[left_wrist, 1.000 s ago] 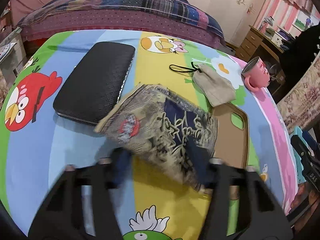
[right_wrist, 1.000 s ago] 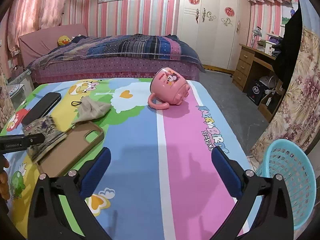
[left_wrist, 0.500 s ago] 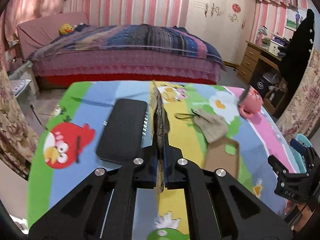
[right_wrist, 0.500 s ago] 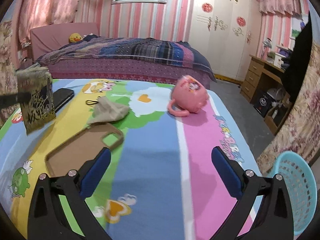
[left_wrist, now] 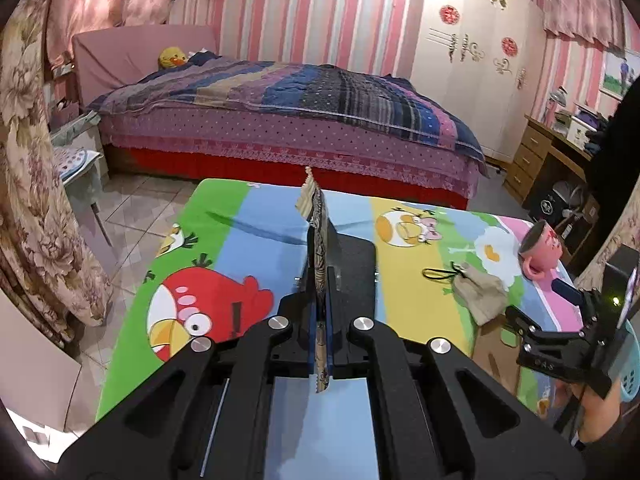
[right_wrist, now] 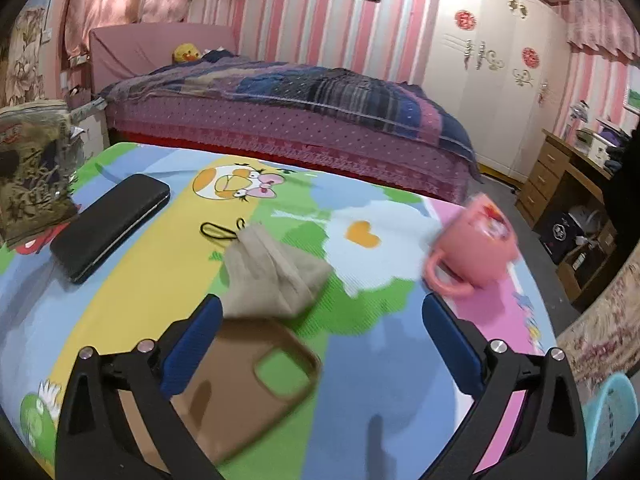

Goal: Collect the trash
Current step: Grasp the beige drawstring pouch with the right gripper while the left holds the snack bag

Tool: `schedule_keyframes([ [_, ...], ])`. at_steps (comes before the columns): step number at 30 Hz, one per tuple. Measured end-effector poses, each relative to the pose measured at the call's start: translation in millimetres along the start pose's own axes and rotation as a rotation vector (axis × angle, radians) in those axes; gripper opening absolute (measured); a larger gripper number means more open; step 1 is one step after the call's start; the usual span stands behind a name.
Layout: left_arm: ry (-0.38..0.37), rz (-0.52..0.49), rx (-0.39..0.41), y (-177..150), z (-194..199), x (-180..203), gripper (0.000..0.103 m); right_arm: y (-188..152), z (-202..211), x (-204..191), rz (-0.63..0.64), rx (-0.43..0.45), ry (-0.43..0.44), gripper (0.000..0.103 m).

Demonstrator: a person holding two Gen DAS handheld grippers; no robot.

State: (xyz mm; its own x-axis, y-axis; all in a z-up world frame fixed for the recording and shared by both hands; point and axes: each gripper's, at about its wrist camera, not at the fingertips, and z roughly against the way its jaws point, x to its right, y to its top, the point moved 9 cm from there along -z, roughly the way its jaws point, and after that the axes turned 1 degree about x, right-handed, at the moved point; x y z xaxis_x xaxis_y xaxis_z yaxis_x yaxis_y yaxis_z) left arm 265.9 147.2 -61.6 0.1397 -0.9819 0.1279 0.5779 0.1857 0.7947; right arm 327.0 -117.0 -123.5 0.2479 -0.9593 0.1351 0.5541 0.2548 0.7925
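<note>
Very little here can be read. The right gripper carries small pale characters on its black body, seen from the left wrist view; they look like "0 A 8" or similar, too small to be sure. The snack wrapper is covered in dark brush-style characters, with a red round logo near its top, but none of it is legible. The counter cloth has blue lettering on its pink stripe, blurred past reading. The red round signs on the wardrobe doors hold a character I cannot make out. The pink cup shows only a blurred picture.
</note>
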Motion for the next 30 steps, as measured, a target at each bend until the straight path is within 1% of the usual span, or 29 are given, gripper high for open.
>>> schedule_keyframes([
  [2, 0.013, 0.011, -0.006, 0.0, -2.9, -6.7, 0.002, 4.5, -13.1, -4.7, 0.004, -0.022, 0.013, 0.095],
  [4, 0.02, 0.017, -0.009, -0.9, -4.5, -9.1, 0.002, 4.5, -22.7, -6.7, 0.005, -0.049, 0.025, 0.086],
  [5, 0.025, 0.013, -0.006, -0.8, -4.3, -9.6, 0.002, 2.9, -30.5, -9.9, 0.005, -0.077, 0.041, 0.083],
  [7, 0.028, 0.003, -0.003, 0.4, -4.1, -8.8, 0.002, 1.6, -37.2, -15.1, 0.007, -0.102, 0.067, 0.067],
  [8, 0.027, 0.002, -0.002, 0.6, -3.5, -8.0, 0.002, -0.1, -40.8, -19.3, 0.015, -0.114, 0.08, 0.062],
  [9, 0.025, 0.004, -0.001, 1.1, -3.2, -8.0, 0.002, -1.6, -43.9, -24.1, 0.03, -0.126, 0.093, 0.053],
  [11, 0.017, 0.011, 0.001, 2.2, -2.6, -7.6, 0.002, -1.7, -45.5, -30.1, 0.057, -0.126, 0.099, 0.045],
  [12, 0.016, 0.012, 0.001, 2.1, -2.2, -7.3, 0.002, -1.2, -45.1, -33.2, 0.071, -0.123, 0.104, 0.038],
  [13, 0.016, 0.013, 0.001, 2.2, -1.6, -7.5, 0.002, -0.1, -44.5, -34.6, 0.078, -0.118, 0.106, 0.032],
  [15, 0.015, 0.015, 0.003, 2.0, -0.1, -5.8, 0.002, 3.6, -37.2, -33.7, 0.086, -0.084, 0.087, 0.026],
  [18, 0.02, 0.005, 0.015, 4.5, 3.6, -2.5, 0.002, 8.6, -15.8, -29.4, 0.073, -0.017, 0.071, 0.025],
  [21, 0.003, -0.008, 0.027, 6.7, 8.2, 6.7, 0.002, 9.6, 10.2, -17.2, 0.065, 0.031, 0.048, 0.025],
  [25, -0.032, -0.038, 0.037, 6.3, 14.7, 29.1, 0.002, 4.1, 44.0, 7.5, 0.041, 0.053, 0.016, 0.025],
  [30, -0.095, -0.088, 0.041, 2.2, 23.2, 67.9, 0.002, -15.2, 85.2, 48.1, -0.001, 0.052, -0.047, 0.025],
])
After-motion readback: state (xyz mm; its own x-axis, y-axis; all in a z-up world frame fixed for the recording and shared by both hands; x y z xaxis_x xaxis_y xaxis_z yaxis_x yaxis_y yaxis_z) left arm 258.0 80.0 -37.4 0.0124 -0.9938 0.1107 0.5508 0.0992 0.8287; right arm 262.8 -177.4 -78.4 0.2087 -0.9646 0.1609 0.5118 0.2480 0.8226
